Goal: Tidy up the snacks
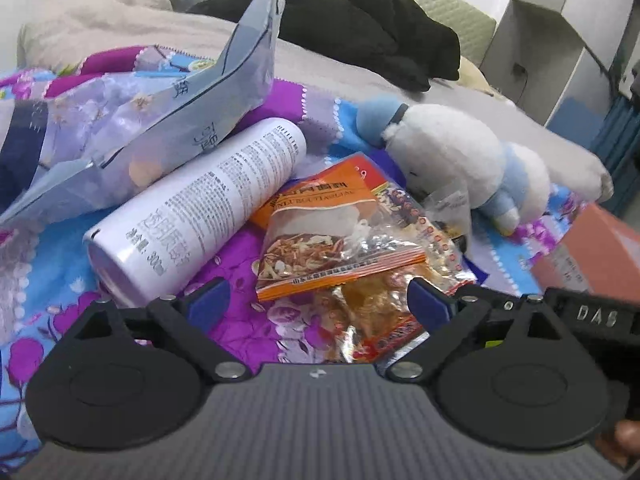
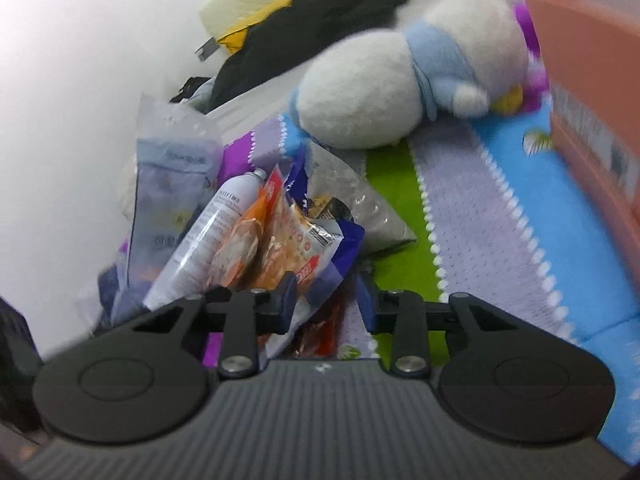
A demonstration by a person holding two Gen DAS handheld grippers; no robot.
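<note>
Snacks lie heaped on a bed under a floral blanket [image 1: 240, 256] of purple and blue.

Left wrist view: left gripper [image 1: 318, 300] low over the pile, its blue-padded fingers [image 1: 208, 298] spread very wide, nothing held. Between and just ahead of them lies an orange snack packet [image 1: 332, 236] with a clear window showing shredded food; a second, crinkled foil packet [image 1: 376, 316] sits under its near edge, close to the inner face of the finger on the picture's right. Whether that finger touches the foil cannot be told. A white spray can [image 1: 196, 208] lies on its side beside the orange packet, its far end tucked under a pale blue-grey pouch [image 1: 192, 108] that stands tilted. A white and blue plush toy [image 1: 460, 160] lies beyond the packets. An orange box [image 1: 592, 256] shows at the picture's right edge, with the black body of the other tool in front of it. Dark clothing [image 1: 368, 28] is bundled further back on the bed.

Right wrist view, blurred: right gripper [image 2: 326, 304], fingers [image 2: 286, 300] partly closed with a narrow gap. A purple-edged wrapper [image 2: 336, 264] and reddish packets rise between and just past the tips; whether the pads press on them cannot be told. The can [image 2: 208, 236], orange packet [image 2: 244, 248] and pouch [image 2: 168, 184] stand clustered at picture left, the plush [image 2: 384, 92] beyond, the box [image 2: 592, 100] at right.
</note>
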